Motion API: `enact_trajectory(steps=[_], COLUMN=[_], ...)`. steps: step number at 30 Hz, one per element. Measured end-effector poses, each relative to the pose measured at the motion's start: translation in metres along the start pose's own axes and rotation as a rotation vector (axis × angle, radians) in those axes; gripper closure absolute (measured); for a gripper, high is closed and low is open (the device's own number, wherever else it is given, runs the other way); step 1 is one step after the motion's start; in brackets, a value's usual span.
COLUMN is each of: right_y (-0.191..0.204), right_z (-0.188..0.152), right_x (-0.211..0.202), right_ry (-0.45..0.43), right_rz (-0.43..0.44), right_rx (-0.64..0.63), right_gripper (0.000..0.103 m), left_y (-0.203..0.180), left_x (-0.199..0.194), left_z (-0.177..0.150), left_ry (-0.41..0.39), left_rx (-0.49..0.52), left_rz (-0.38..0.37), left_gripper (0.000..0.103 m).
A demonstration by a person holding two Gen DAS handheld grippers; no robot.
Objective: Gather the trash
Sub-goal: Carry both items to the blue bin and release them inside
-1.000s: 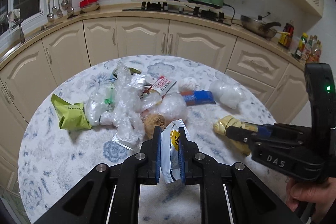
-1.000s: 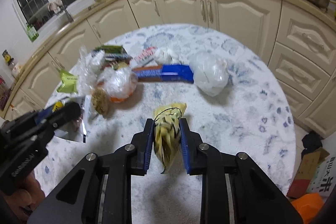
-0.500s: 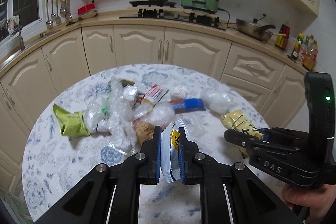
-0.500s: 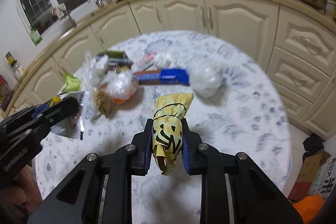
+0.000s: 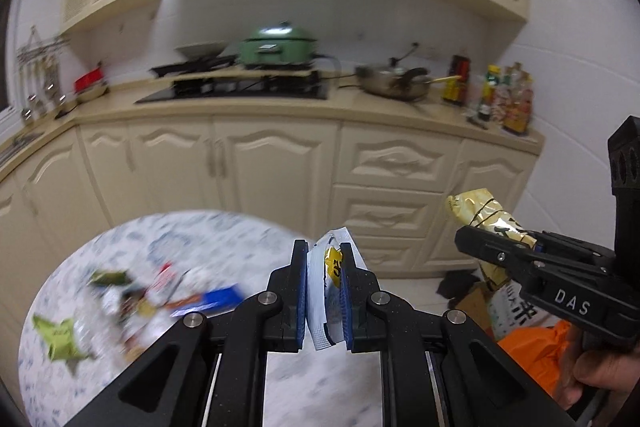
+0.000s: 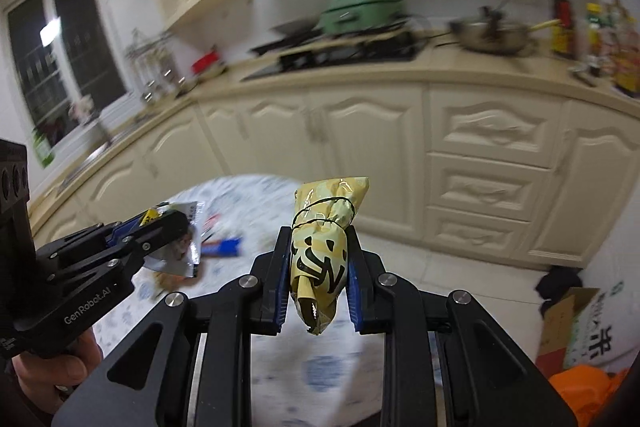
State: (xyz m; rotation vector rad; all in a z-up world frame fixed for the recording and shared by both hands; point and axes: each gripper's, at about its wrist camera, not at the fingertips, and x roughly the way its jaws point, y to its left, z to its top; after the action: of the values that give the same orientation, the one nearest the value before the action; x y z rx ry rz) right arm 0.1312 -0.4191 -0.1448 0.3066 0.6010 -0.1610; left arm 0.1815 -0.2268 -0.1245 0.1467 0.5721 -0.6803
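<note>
My left gripper [image 5: 325, 259] is shut on a white and silver sachet [image 5: 323, 291] with a yellow mark, held up above the round table [image 5: 56, 291]. It also shows in the right wrist view [image 6: 172, 227], at the left. My right gripper [image 6: 318, 247] is shut on a yellow tied snack bag [image 6: 322, 247], held in the air over the table's right side. That bag shows in the left wrist view [image 5: 486, 217] at the right. More trash lies on the table: a green wrapper [image 5: 60, 337], a blue wrapper [image 5: 218, 299], clear plastic bags.
Cream kitchen cabinets [image 5: 260, 163] curve behind the table, with a stove and a green pot [image 5: 276, 45] on the counter. On the floor at the right are an orange bag [image 6: 584, 387], a cardboard box [image 6: 560, 323] and a white sack [image 6: 604, 327].
Both grippers have risen and swung right with their loads. The table has dropped low in both views. The floor with the orange bag has come into view.
</note>
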Motion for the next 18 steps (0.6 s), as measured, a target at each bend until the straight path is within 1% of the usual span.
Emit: enact_trajectory(steps=[3, 5, 9, 12, 18], right_y=[-0.029, -0.052, -0.091, -0.124, -0.183], right_z=[0.005, 0.007, 0.006, -0.003, -0.028], right_x=[-0.017, -0.025, -0.03, -0.028, -0.005], right_ry=[-0.027, -0.038, -0.039, -0.019, 0.055], right_rz=[-0.061, -0.108, -0.168, -0.211, -0.246], right_rx=[0.033, 0.066, 0.118, 0.163, 0.26], right_gripper=[0.08, 0.08, 0.08, 0.08, 0.08], left_y=[-0.025, -0.038, -0.064, -0.083, -0.117], left_x=[0.01, 0.02, 0.047, 0.075, 0.143], left_z=[0.009, 0.013, 0.022, 0.025, 0.028], left_ry=[-0.006, 0.003, 0.031, 0.075, 0.195], left_rx=[0.035, 0.049, 0.078, 0.101, 0.151], left_rz=[-0.048, -0.077, -0.14, -0.191, -0.256], left_gripper=[0.093, 0.093, 0.093, 0.093, 0.093])
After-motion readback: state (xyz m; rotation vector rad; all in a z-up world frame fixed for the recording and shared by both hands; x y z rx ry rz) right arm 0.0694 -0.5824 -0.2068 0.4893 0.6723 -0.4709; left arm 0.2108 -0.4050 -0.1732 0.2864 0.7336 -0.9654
